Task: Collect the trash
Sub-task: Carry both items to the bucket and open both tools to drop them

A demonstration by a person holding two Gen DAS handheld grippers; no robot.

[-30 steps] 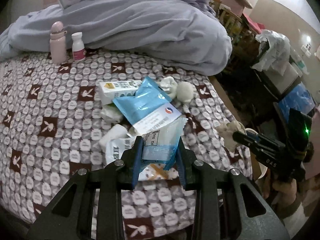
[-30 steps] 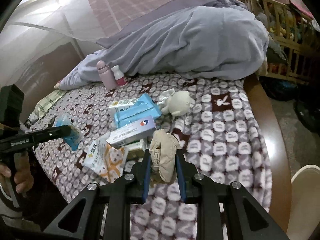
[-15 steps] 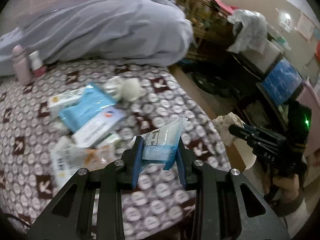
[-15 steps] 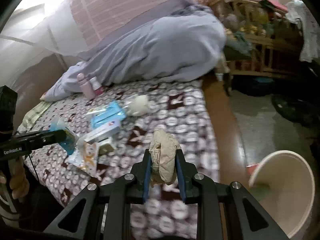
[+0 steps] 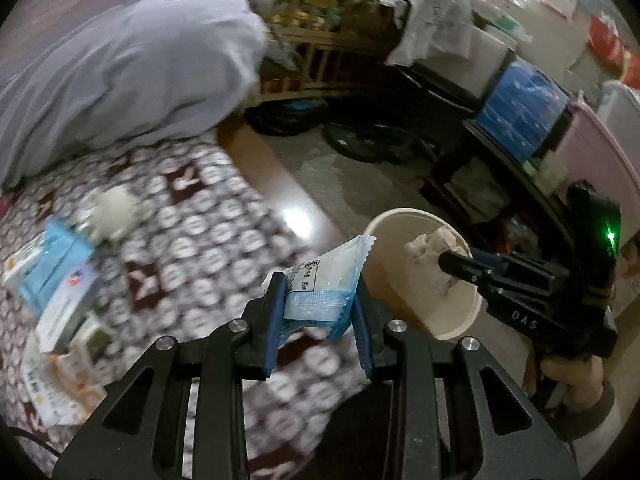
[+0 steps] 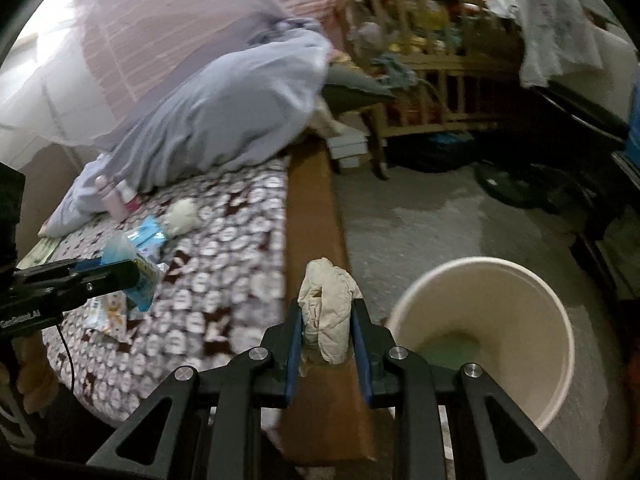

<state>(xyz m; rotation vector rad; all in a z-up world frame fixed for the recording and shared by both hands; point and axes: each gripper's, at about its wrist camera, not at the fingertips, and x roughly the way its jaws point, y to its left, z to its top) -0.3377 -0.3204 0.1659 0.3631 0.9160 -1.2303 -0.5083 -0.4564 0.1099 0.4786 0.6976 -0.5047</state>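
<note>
Your left tool (image 5: pixel 318 316) grips a blue-white wrapper (image 5: pixel 324 280); right tool (image 6: pixel 326 332) clamps crumpled tissue (image 6: pixel 326 312) by the bed's edge (image 6: pixel 316 240), near the bin (image 6: pixel 500 280).

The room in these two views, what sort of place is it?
Most likely a lived-in bedroom. A bed with a patterned sheet and a heaped grey-blue duvet fills one side, a wooden cot piled with things stands behind it, and a cream waste bin sits on the floor beside the bed.
</note>
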